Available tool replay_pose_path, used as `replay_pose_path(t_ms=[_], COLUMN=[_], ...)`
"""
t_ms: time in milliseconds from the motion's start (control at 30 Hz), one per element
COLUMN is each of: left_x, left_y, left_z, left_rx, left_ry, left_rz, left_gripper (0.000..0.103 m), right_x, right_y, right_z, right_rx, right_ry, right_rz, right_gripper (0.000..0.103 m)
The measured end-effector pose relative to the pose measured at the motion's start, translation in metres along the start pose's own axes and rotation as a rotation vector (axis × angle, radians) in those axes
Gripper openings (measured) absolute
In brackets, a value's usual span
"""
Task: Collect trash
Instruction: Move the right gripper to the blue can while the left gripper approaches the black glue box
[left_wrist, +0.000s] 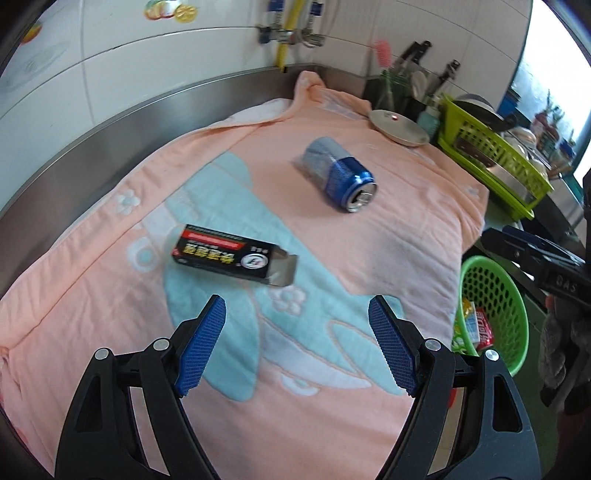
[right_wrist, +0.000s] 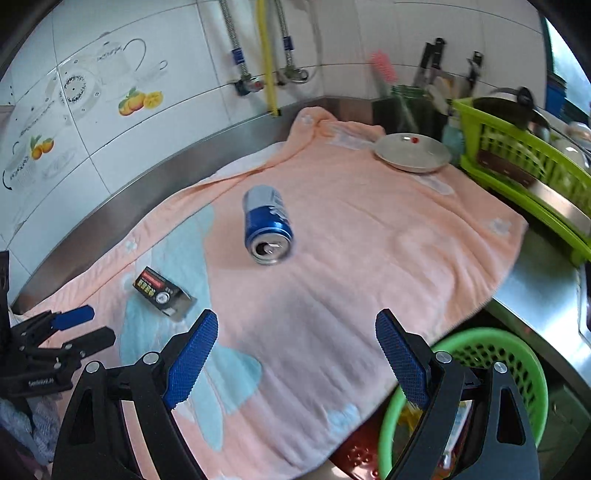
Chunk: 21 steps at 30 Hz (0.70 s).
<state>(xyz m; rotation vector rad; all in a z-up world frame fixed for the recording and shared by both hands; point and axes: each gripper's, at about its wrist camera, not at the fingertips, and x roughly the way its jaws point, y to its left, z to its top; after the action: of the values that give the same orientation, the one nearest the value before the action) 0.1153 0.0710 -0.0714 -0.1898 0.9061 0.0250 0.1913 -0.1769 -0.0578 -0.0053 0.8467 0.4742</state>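
Step in hand: approach. The left gripper (left_wrist: 297, 314) and right gripper (right_wrist: 295, 328) hover with jaws released, empty. The black carton (left_wrist: 232, 254) and blue can (left_wrist: 341, 173) lie on the towel (left_wrist: 406, 229). Next: grasp one, transfer it to the green basket (left_wrist: 513, 295).

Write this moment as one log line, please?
left gripper: open, empty | right gripper: open, empty | can, black box: on towel | green basket: holds wrappers

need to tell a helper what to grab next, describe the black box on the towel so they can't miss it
On the pink towel covering the steel counter, look toward the wall-side half. The black box lies flat on the blue pattern, one end flap open; unlike the round blue can, it is rectangular with a red stripe.
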Motion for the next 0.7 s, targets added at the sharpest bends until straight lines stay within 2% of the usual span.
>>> replay_pose_path(t_ms=[367,700], left_x=[0.015,0.034], left_y=[0.055,0.088], left_z=[0.006,0.010], left_rx=[-0.125,-0.238], left_ry=[0.028,0.072], left_rz=[0.048,0.051], left_gripper=[0.079,0.079], right_x=[0.081,0.156], right_y=[0.034,0.053], right_z=[0.055,0.084], right_rx=[-0.093,-0.169], right_ry=[0.066,0.145], right_rz=[0.006,-0.031], right_gripper=[0.084,0.084])
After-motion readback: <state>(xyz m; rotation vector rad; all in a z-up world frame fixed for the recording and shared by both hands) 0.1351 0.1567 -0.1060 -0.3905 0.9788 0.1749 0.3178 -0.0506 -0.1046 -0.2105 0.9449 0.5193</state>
